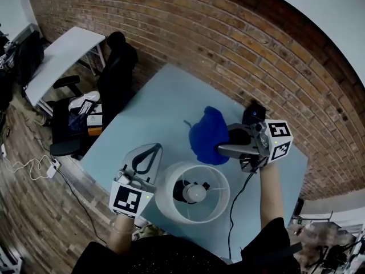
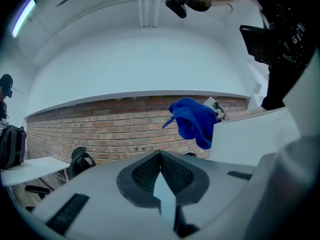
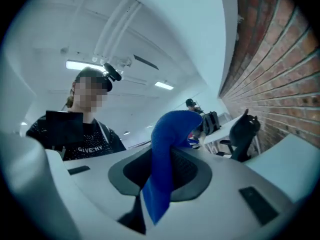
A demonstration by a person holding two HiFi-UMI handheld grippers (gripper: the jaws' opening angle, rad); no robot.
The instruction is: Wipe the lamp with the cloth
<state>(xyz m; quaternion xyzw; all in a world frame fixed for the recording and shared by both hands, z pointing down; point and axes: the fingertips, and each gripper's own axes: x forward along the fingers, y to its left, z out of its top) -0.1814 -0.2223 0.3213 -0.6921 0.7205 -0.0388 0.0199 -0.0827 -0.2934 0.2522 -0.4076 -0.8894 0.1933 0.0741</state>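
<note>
Lamp (image 1: 171, 194): white shade, bulb showing from above; stands on the table (image 1: 165, 96) near its front edge, between the two grippers

Cloth (image 1: 206, 135): blue, bunched; clamped in the right gripper (image 1: 221, 149), hanging at the shade's far rim; contact with it cannot be told

Left gripper (image 1: 154, 149): jaws together, nothing between them, just left of the shade

Step, as judged: cloth in hand, wiping about to start

Next move calls for: pressing the cloth onto the shade and drawing it round, without tipping the lamp
</note>
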